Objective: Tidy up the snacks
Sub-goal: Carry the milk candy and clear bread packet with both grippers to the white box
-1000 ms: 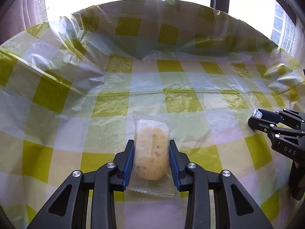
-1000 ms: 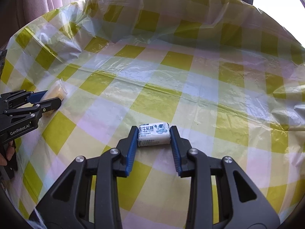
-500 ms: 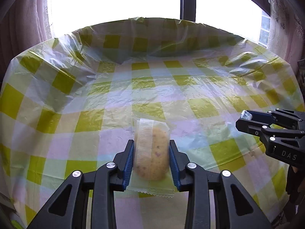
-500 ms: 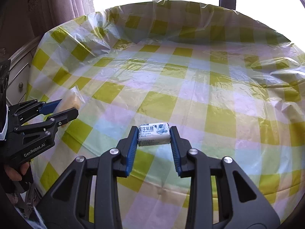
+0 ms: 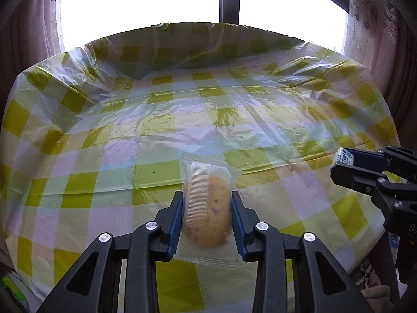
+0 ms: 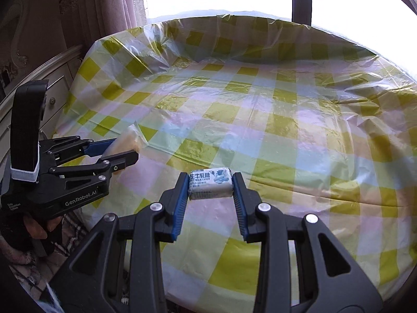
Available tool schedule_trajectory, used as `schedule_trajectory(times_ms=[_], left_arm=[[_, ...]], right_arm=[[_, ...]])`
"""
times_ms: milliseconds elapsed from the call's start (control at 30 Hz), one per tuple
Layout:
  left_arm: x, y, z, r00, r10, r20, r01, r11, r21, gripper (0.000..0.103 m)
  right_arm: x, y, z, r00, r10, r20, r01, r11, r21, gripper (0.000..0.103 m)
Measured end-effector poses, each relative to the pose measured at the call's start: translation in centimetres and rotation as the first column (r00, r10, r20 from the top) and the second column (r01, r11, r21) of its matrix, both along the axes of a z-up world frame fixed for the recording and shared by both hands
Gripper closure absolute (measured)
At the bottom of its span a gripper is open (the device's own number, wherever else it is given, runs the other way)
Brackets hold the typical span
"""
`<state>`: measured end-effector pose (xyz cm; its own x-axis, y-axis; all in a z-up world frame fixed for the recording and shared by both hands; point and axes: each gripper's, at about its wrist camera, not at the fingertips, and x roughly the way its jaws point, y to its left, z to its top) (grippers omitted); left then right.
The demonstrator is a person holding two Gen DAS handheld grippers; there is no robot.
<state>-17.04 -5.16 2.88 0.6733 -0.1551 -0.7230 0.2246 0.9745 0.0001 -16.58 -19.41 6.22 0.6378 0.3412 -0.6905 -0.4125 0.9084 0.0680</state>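
My left gripper (image 5: 206, 203) is shut on a clear-wrapped yellow cake (image 5: 211, 214), held above the near edge of the round table. It also shows in the right wrist view (image 6: 122, 151) at the left with the cake wrapper (image 6: 127, 140) between its jaws. My right gripper (image 6: 210, 182) is shut on a small white and blue candy pack (image 6: 210, 186), held above the table's near side. It also shows in the left wrist view (image 5: 338, 163) at the right with the candy pack (image 5: 344, 156) at its tip.
The round table carries a yellow and white checked plastic cloth (image 5: 182, 109), its crinkled edge raised at the far side. Bright windows and curtains (image 5: 365, 26) stand behind. A white cabinet (image 6: 49, 83) is to the left of the table.
Both grippers have pulled back and risen from the table with their snacks held; more of the table and the window shows now. The grip on each snack is unchanged.
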Motion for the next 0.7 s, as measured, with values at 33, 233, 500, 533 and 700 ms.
schedule_trajectory(times_ms=[33,233,500,533,700], left_arm=[[-0.3,-0.5,-0.1,1.000,-0.016,-0.001,0.016,1.000,0.009,0.067],[-2.3,-3.2,0.3,0.995,-0.094,0.021,0.092,0.993,0.077,0.067],[-4.5,-6.9,2.4,0.973,-0.214,0.081,0.200,0.967,0.158,0.067],[-4.7,-7.5,2.6,0.969,-0.230,0.085,0.214,0.962,0.170,0.067],[-6.0,-10.5,3.5,0.946,-0.314,0.087,0.291,0.934,0.209,0.067]], right_arm=[[-0.5,-0.1,0.0,1.000,0.001,-0.001,-0.001,1.000,0.002,0.065],[-3.5,-2.0,0.6,1.000,-0.010,0.020,0.010,1.000,0.014,0.065],[-7.6,-7.6,1.4,0.993,-0.107,0.043,0.105,0.993,0.047,0.065],[-8.1,-8.1,1.4,0.992,-0.118,0.044,0.116,0.992,0.048,0.065],[-10.5,-10.9,1.0,0.984,-0.171,0.044,0.169,0.985,0.034,0.065]])
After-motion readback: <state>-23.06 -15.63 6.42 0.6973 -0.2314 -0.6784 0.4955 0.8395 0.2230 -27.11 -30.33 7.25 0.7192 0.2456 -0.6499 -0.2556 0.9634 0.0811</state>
